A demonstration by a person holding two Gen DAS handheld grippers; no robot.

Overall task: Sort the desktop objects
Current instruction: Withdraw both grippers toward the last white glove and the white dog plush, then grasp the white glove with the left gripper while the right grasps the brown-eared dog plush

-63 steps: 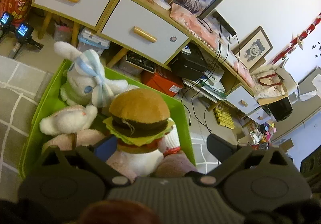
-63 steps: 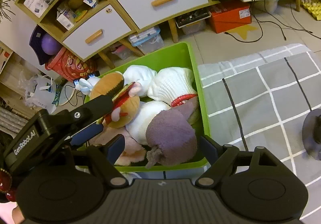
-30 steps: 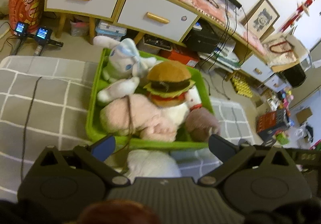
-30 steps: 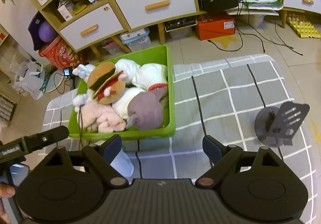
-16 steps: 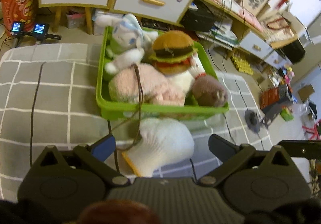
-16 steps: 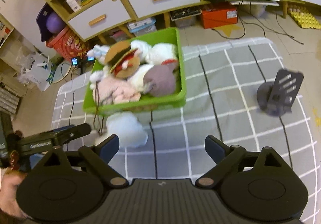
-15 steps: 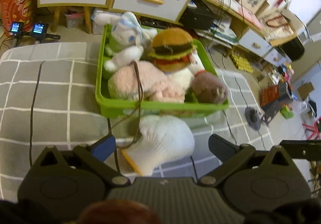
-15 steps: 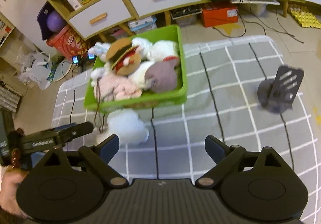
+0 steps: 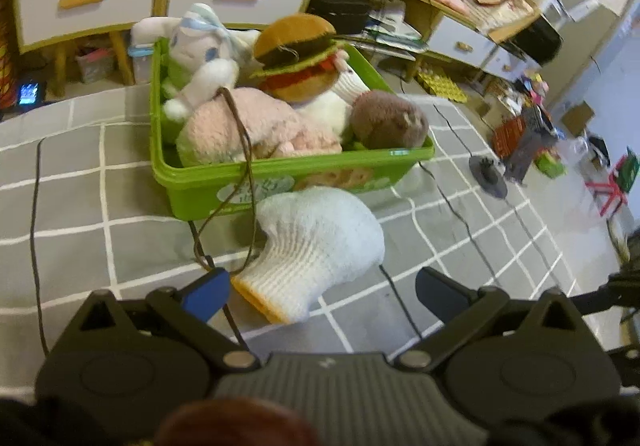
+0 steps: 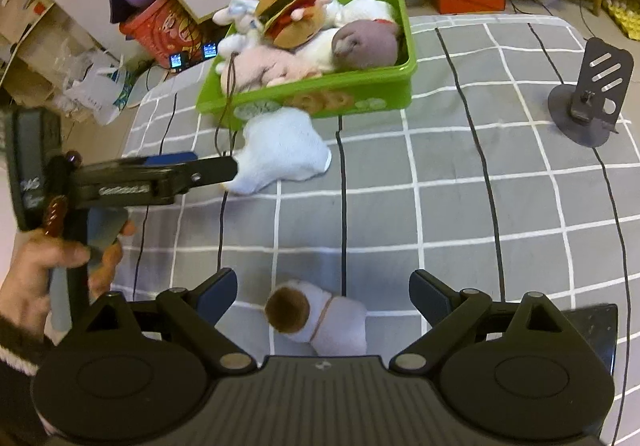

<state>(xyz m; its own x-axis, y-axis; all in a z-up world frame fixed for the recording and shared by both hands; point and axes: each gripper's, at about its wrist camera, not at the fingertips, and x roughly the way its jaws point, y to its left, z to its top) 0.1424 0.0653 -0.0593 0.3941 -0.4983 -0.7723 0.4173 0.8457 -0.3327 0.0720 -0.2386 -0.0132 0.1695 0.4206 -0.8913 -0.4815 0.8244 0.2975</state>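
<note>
Counting two loose plushies (image 10: 282,154) (image 10: 320,322), one bin (image 10: 360,98)

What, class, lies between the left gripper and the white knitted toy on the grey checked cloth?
Nothing solid. The left gripper is open, with the white knitted toy right ahead of its fingertips. Only a thin brown cord trails from the green bin down beside the toy's cuff, near the blue-padded finger.

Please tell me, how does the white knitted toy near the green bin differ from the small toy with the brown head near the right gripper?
The white knitted toy is larger and plain white; the small toy has a brown head and a thin cord on its body. The knitted toy lies right by the green bin, at the left gripper; the small toy lies between the right gripper's open jaws. Both rest on the checked cloth.
</note>
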